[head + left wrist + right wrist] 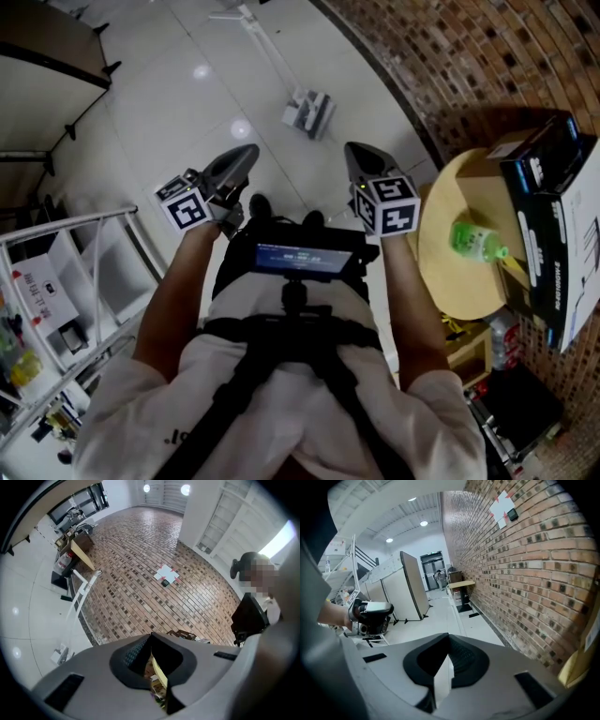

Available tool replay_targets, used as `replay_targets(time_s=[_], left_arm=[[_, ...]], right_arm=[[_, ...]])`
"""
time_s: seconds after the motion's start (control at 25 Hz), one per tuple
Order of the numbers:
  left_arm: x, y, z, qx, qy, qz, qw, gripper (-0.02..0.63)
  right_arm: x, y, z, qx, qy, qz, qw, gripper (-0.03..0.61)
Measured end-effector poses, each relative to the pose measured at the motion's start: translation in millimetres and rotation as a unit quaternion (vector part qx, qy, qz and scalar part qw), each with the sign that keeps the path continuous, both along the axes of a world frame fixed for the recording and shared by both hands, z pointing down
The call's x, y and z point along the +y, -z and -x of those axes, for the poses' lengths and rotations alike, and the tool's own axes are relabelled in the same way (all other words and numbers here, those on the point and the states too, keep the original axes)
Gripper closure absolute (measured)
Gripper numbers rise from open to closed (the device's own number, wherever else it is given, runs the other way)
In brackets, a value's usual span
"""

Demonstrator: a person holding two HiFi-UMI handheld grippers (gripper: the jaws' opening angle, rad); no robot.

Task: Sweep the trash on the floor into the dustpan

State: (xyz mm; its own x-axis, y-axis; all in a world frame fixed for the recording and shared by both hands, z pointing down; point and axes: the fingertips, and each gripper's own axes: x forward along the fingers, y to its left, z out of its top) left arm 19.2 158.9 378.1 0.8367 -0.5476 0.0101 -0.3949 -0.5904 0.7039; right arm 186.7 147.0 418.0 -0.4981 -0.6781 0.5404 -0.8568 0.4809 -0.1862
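Note:
I hold both grippers out in front of me above the pale tiled floor. My left gripper (244, 153) (151, 636) is shut with nothing between its jaws. My right gripper (352, 150) (449, 636) is shut and empty too. Ahead of both on the floor lies a grey-white dustpan-like thing (308, 112) (59, 655) with a long white handle (255, 30) (80, 595) running away from it. Neither gripper touches it. In the right gripper view the left gripper (370, 614) shows at the left. I cannot pick out any trash on the tiles.
A brick wall (487, 47) (525, 559) runs along the right. A round wooden table (448, 272) at my right holds a green bottle (474, 239) and black boxes (548, 187). A white shelf rack (84, 272) stands at my left.

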Motion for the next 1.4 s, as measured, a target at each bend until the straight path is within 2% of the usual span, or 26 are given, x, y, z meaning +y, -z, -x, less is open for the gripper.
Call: replay_targets(time_s=[0.24,0.6,0.76,0.92,1.0,1.16,1.4], left_arm=[[15,6,9,-0.004,-0.009,0.012,0.9999,0.614],[25,10,54,-0.034,-0.039,0.000,0.9987,0.614],[27,8,70,-0.031,-0.053,0.007,0.9981,0.614],[32,14,75,-0.015,-0.081,-0.002,0.9966,0.614],[34,17,78,-0.019,-0.087,-0.007,0.9960,0.614],[32,22,85,-0.038,-0.077,-0.020,0.9961,0.614],[28,38,84,-0.029,-0.043,-0.027,0.9983,0.614]], right_arm=[[14,16,24,-0.024,0.001,0.000,1.000,0.578],[28,16,69,0.002,-0.014,0.014,1.000,0.578],[39,16,81,0.006,-0.035,0.018,0.999,0.578],[47,23,93,0.010,-0.050,0.012,0.999,0.578],[50,28,97,0.015,-0.051,0.009,0.999,0.578],[49,35,97,0.021,-0.046,-0.001,0.999,0.578],[45,53,88,0.024,-0.035,-0.019,0.999,0.578]])
